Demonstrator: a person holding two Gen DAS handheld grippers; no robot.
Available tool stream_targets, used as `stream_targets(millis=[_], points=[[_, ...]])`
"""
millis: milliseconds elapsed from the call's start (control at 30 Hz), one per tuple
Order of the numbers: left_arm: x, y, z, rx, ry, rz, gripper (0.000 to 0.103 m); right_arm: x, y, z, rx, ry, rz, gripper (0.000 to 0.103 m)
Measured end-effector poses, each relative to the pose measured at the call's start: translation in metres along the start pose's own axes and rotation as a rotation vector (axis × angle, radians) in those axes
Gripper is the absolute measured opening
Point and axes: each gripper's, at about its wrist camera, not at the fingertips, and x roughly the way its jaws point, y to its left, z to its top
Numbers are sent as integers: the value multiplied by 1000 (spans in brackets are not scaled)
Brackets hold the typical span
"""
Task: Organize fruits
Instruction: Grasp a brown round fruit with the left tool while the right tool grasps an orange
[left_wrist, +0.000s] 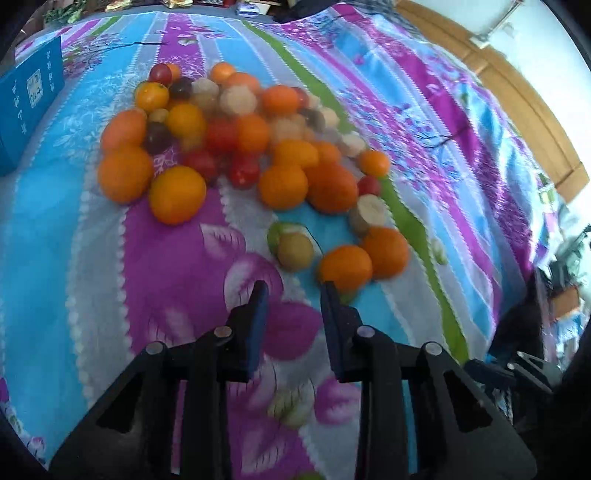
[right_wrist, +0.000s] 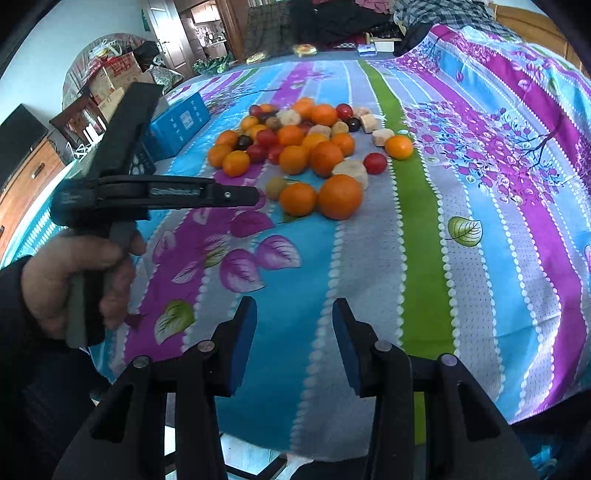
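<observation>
A pile of mixed fruit (left_wrist: 236, 133) lies on a striped floral tablecloth (left_wrist: 110, 258): oranges, red tomatoes, dark plums, peeled banana pieces and a small greenish fruit (left_wrist: 295, 251). My left gripper (left_wrist: 293, 290) is open and empty, just short of the nearest orange (left_wrist: 345, 267) and the greenish fruit. The pile also shows in the right wrist view (right_wrist: 303, 147). My right gripper (right_wrist: 293, 306) is open and empty, above the table's near edge, well back from the pile. The left gripper's body (right_wrist: 155, 194) and the hand holding it show at the left of that view.
A blue box (left_wrist: 27, 107) stands left of the pile; it also shows in the right wrist view (right_wrist: 177, 125). Clutter, boxes and clothes lie beyond the table's far edge (right_wrist: 306, 48). The table's near edge (right_wrist: 332, 443) drops off just under my right gripper.
</observation>
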Motion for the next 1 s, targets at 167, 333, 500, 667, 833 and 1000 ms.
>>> stream_targets(millis=[167,333,500,667,833,1000], points=[[-7,11,-13,-64,-40,21,29,23,-33,31,22,-30,20,49],[-12,17,-19,-68,-36,39,31,79,-58,72,103,22,82,49],[-7,14,-14,-63,-27,30,31,101,-64,82,154,23,137,51],[1,6,-11,-32,-13,16,31,93,-74,79,208,-20,166,48],[8,0,-2,23,-11,21,29,68,-82,65,231,-63,142,48],[22,-12,8,185,-1,42,29,58,-87,50,239,-51,123,48]])
